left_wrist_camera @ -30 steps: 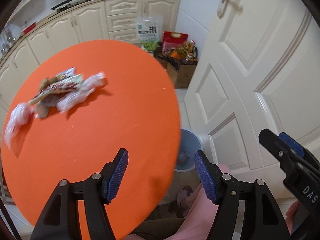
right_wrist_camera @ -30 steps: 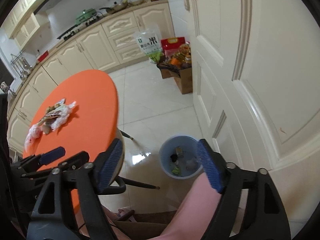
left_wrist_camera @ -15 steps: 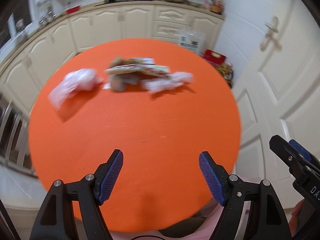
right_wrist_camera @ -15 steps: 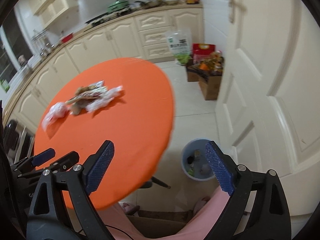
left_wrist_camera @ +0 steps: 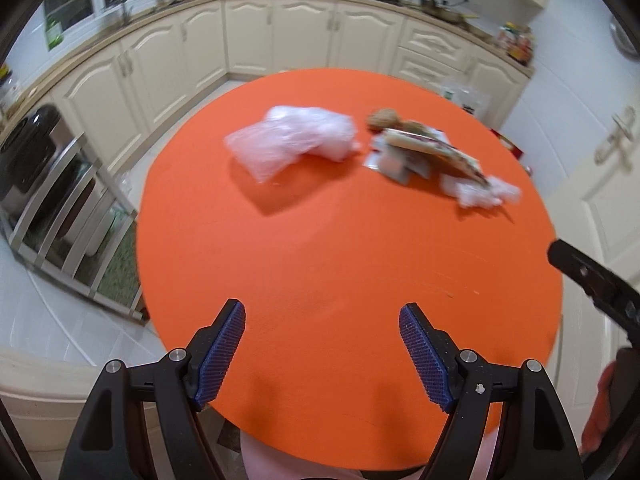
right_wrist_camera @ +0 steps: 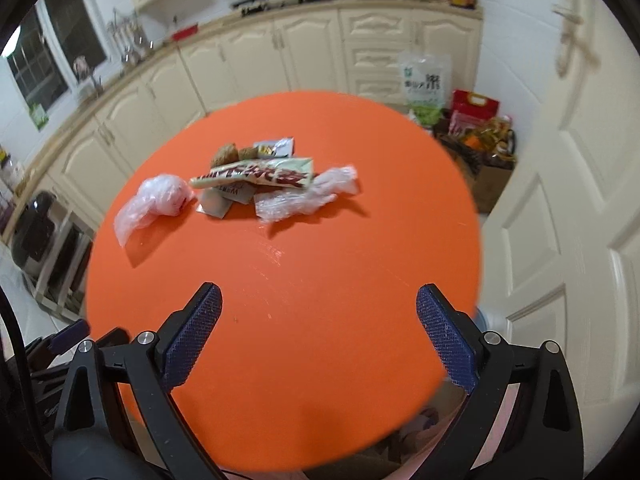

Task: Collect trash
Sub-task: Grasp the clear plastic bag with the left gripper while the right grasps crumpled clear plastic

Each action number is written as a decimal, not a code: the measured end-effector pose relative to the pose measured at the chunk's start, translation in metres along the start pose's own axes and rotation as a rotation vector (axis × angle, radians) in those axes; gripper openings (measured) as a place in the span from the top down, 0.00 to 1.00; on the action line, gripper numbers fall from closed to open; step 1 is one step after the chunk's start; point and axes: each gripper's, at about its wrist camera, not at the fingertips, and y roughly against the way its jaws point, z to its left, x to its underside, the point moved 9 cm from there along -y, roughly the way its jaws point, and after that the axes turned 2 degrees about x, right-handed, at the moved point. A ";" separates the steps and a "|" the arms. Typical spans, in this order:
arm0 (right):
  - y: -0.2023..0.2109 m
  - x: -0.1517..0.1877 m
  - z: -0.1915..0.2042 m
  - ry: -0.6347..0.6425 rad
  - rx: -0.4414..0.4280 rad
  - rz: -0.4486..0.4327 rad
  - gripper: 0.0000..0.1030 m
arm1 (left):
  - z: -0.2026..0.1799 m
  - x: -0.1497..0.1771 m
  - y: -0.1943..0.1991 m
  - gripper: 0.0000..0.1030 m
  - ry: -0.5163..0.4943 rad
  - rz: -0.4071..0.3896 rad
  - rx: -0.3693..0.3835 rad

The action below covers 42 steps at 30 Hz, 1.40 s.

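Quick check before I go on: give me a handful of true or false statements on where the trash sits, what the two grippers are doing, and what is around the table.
1. Both grippers hold nothing. True: the left gripper and the right gripper are open over bare orange table.
2. The trash is already in a bin. False: it lies on the table.
3. A crumpled clear plastic bag lies at the left end of the trash, seen from the right wrist. True.
4. The printed snack wrapper hangs from the right gripper. False: it rests on the pile.
5. The table is blue. False: it is orange.
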 end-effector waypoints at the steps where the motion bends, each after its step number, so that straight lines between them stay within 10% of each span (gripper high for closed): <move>1: -0.011 -0.008 0.004 0.012 0.002 0.011 0.05 | 0.005 -0.003 -0.003 0.27 0.011 0.005 -0.004; 17: -0.130 -0.060 -0.004 -0.086 -0.001 0.161 0.22 | 0.045 -0.060 -0.074 0.27 0.107 0.069 -0.015; 22: -0.132 -0.063 -0.007 -0.036 0.011 0.139 0.65 | 0.041 -0.079 -0.085 0.27 0.100 0.072 -0.011; 32: -0.090 -0.048 -0.032 -0.004 -0.249 0.148 0.69 | 0.020 -0.100 -0.091 0.27 0.037 0.057 -0.006; 42: -0.070 -0.093 -0.043 0.010 -0.166 0.049 0.68 | 0.002 -0.154 -0.090 0.19 0.030 0.004 0.026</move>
